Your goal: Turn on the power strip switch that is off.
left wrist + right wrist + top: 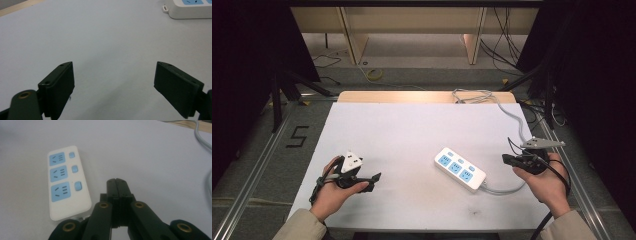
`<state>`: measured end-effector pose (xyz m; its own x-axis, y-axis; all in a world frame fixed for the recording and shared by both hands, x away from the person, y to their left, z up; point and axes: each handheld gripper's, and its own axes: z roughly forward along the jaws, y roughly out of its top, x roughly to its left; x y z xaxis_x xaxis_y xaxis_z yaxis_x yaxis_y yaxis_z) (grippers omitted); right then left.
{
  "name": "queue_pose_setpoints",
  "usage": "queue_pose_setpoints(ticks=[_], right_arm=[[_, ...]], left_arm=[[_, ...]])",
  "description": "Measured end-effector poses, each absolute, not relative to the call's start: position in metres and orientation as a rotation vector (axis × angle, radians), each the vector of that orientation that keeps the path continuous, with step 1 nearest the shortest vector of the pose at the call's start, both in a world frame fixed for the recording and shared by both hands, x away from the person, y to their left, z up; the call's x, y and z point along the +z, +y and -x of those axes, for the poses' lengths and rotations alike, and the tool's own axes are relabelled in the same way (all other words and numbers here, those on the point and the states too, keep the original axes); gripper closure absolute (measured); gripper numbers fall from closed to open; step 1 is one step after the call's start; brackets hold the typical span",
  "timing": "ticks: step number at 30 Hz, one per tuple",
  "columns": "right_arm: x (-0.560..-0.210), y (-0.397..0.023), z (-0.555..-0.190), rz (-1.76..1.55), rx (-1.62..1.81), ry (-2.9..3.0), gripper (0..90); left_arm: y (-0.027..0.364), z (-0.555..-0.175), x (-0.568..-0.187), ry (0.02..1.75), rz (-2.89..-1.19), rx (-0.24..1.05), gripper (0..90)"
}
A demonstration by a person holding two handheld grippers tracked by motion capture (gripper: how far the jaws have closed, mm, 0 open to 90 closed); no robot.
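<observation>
A white power strip with three blue sockets and three blue switches lies on the white table, right of centre. Its grey cable runs off the near end and loops to the table's far edge. In the right gripper view the power strip sits left of my right gripper, whose jaws are pressed together with nothing between them. My right gripper rests just right of the strip. My left gripper is near the front left, and its jaws stand wide apart over bare table. The strip's corner shows at the upper right there.
The table's wooden far edge lies beyond the white top. Metal rails run along both sides of the table. Black stands and loose cables sit on the floor behind. A "5" is marked on the floor at left.
</observation>
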<state>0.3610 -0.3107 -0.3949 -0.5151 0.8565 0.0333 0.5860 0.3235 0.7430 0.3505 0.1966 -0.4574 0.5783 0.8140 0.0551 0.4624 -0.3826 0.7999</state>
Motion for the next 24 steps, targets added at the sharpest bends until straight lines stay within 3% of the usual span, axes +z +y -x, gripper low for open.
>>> queue_pose_setpoints(ticks=[24], right_arm=[[-0.391, -0.298, -0.367, -1.269, 0.976, 2.286, 90.0]], left_arm=[[0.196, -0.351, -0.458, 1.014, -2.043, 0.578, 16.2]])
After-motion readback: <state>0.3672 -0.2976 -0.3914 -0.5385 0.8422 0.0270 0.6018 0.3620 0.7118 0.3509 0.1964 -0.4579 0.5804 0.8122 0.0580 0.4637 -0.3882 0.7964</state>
